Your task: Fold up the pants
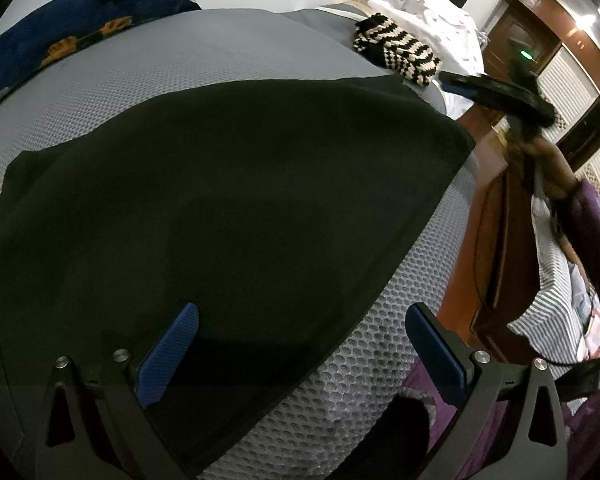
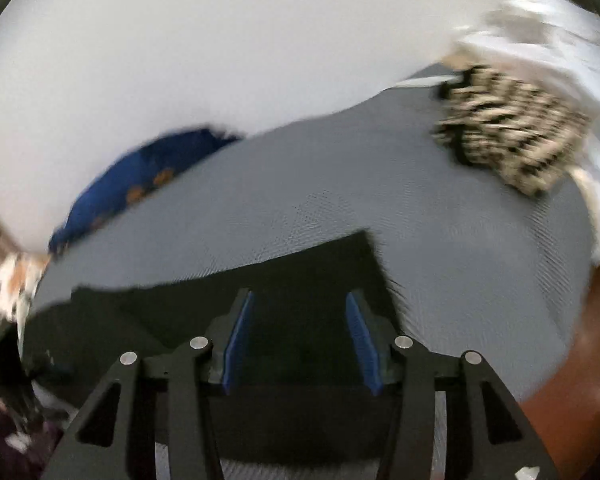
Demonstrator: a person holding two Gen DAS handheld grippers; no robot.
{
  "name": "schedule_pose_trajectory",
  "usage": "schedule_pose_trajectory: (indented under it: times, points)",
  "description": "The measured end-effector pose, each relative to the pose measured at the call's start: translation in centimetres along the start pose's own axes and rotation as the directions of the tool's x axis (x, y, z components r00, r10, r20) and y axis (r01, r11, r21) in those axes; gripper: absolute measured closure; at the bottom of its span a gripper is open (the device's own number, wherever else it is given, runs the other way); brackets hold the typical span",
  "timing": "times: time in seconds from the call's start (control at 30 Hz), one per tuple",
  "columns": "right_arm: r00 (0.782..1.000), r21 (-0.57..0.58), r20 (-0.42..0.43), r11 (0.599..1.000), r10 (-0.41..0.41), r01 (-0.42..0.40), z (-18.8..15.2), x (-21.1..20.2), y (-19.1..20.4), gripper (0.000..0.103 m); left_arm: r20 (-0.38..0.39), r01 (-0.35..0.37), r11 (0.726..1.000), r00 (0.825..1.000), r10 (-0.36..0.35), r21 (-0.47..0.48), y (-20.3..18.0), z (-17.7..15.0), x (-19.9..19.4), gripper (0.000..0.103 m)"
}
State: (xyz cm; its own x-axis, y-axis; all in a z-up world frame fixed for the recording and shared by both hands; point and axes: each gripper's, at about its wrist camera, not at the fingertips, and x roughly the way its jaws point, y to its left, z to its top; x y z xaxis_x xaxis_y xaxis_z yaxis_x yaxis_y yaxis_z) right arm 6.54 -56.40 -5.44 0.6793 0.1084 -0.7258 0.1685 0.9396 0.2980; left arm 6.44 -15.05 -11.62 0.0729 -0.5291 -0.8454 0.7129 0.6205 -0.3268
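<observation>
Black pants (image 1: 220,200) lie spread flat on a grey mesh mattress (image 1: 204,64). My left gripper (image 1: 302,312) hovers open over the pants' near edge, its blue pads wide apart; one pad is over the cloth, the other over bare mattress. In the left wrist view my right gripper (image 1: 496,96) hangs in the air past the pants' far right corner, held by a hand in a purple sleeve (image 1: 596,216). The right wrist view is blurred: the right gripper (image 2: 298,300) is open above the pants (image 2: 160,308), with nothing between its pads.
A black-and-cream striped knit piece (image 1: 396,52) (image 2: 508,136) lies at the mattress's far right corner beside white dotted cloth (image 1: 428,12). A blue blanket with orange marks (image 1: 60,28) (image 2: 132,188) lies at the far left. A brown wooden frame (image 1: 496,240) runs along the right edge.
</observation>
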Motion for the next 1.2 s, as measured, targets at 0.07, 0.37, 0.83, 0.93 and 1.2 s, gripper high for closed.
schedule_pose_trajectory:
  times: [0.07,0.37,0.83,0.93,1.2]
  points:
    - [0.999,-0.07,-0.041,0.997,-0.034,0.031,1.2,2.3,0.4,0.059,-0.006,-0.001,1.0,1.0,0.001,0.005,-0.1,0.1,0.0,0.001]
    - [0.979,-0.236,-0.186,0.971,-0.079,0.034,-2.0,4.3,1.3,0.055,-0.017,0.027,1.0,0.999,-0.027,-0.006,0.4,0.6,-0.1,0.001]
    - [0.99,-0.37,-0.117,0.929,-0.074,0.026,-5.0,2.4,3.7,0.102,-0.025,0.014,1.0,1.0,-0.014,0.011,-0.1,0.7,0.1,0.001]
    - [0.99,-0.367,-0.127,0.93,-0.055,0.004,-3.9,2.9,3.4,0.058,-0.033,0.008,1.0,0.999,-0.007,0.024,-0.3,0.7,0.2,0.001]
    - [0.978,-0.547,-0.197,0.835,-0.064,-0.056,-4.3,4.6,6.0,0.086,-0.024,0.021,1.0,0.999,-0.021,0.001,0.1,0.7,0.1,0.001]
